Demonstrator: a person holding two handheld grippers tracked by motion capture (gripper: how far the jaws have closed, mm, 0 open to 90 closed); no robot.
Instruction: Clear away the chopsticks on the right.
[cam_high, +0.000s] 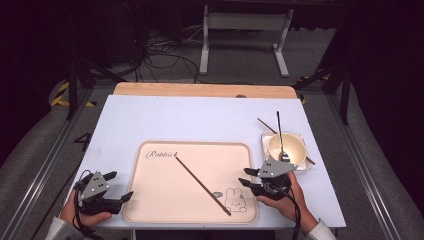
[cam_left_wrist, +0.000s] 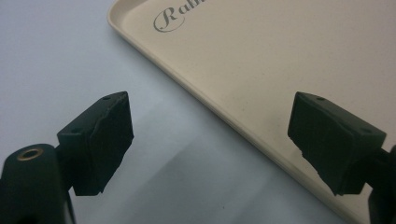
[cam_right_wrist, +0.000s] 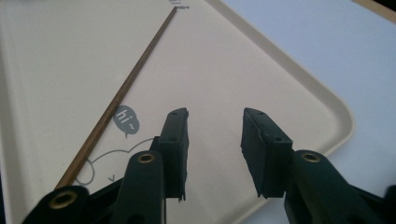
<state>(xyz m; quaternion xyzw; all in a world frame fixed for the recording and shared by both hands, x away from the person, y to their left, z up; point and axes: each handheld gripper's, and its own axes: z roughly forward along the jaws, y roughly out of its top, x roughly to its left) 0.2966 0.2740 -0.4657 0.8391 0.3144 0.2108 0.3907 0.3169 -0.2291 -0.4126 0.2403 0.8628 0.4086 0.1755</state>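
Right gripper (cam_high: 248, 179) lower right, jaws part-open and empty, beside thin brown wooden chopstick (cam_high: 202, 185) lying on beige rectangular tray (cam_high: 155, 200), left gripper (cam_high: 120, 186) lower left, jaws wide, empty.

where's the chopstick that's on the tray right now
In the high view the chopstick lies diagonally across the beige tray, from the printed lettering to the rabbit drawing, just left of the right gripper.

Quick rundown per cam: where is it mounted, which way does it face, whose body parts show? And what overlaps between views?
High view: above the person's side, facing forward and down on the table; both hands, left gripper and right gripper show.
Left gripper view: on the left gripper, facing the tray edge; open jaws.
Right gripper view: on the right gripper, facing the tray and chopstick; open jaws, nothing between.
Shared: all three show the tray.
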